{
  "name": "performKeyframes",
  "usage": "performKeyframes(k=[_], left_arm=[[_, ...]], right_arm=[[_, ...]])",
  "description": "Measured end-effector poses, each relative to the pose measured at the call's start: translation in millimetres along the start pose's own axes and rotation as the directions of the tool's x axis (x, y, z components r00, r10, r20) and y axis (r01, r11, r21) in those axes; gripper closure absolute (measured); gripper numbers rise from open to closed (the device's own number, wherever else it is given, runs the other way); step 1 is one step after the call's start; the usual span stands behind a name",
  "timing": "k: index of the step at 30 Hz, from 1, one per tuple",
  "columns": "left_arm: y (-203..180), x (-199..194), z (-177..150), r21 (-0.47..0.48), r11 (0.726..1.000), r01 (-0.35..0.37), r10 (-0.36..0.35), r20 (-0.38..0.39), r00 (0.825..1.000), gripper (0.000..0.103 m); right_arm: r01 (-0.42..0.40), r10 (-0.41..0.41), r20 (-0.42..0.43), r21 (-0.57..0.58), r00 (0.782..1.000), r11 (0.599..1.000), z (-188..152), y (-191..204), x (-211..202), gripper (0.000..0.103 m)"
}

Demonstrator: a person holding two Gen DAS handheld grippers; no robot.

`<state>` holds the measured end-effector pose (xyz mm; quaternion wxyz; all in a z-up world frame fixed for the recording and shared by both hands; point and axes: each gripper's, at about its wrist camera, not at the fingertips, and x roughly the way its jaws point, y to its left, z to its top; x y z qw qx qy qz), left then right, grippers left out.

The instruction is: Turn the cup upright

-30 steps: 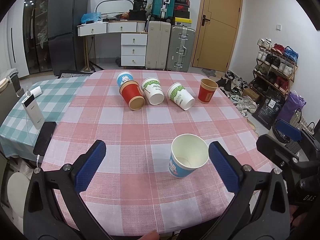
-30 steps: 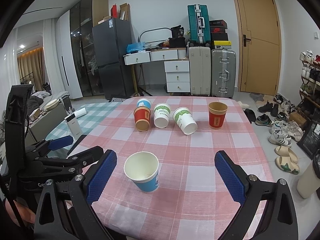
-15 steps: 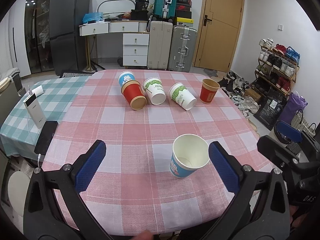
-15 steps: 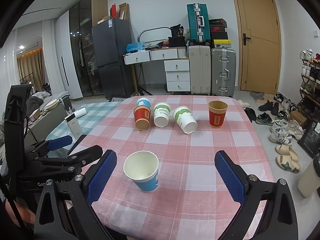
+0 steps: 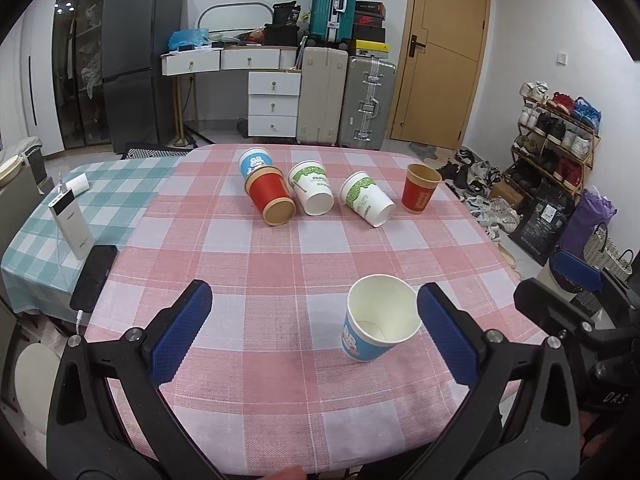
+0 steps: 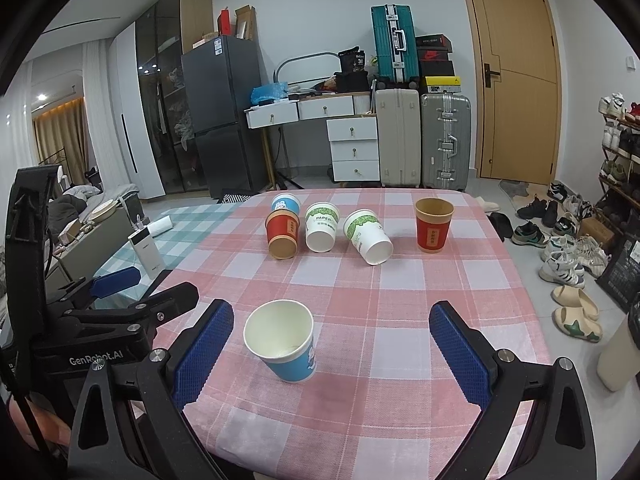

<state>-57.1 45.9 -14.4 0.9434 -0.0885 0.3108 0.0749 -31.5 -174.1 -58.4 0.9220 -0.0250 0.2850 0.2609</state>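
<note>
A blue paper cup (image 5: 378, 328) (image 6: 282, 340) stands upright near the table's front edge. A red cup (image 5: 420, 194) (image 6: 434, 226) stands upright at the far right. A red cup (image 5: 270, 200) (image 6: 282, 236), two white-green cups (image 5: 312, 194) (image 5: 366, 198) lie on their sides at the back; a blue cup (image 5: 254, 162) sits behind them. My left gripper (image 5: 314, 336) is open, its right pad beside the upright blue cup. My right gripper (image 6: 330, 356) is open, the blue cup inside its left pad.
The pink checked tablecloth (image 5: 280, 264) covers the table. A power bank (image 5: 72, 226) and a black phone (image 5: 94, 276) lie at the left edge on a green checked cloth. A shoe rack (image 5: 560, 140), suitcases (image 5: 344, 100) and a door (image 5: 444, 52) stand beyond.
Almost nothing moves; both views shift very slightly, and the cups stay where they were.
</note>
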Motion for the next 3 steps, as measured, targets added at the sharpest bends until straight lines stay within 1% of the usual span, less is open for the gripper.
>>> performKeyframes(k=[3], left_arm=[[-0.5,-1.9,-1.0,0.004,1.0,0.01,-0.01,0.013,1.0,0.0]], right_arm=[[0.004,-0.004,0.0,0.004,1.0,1.0,0.0,-2.0,-0.1,0.003]])
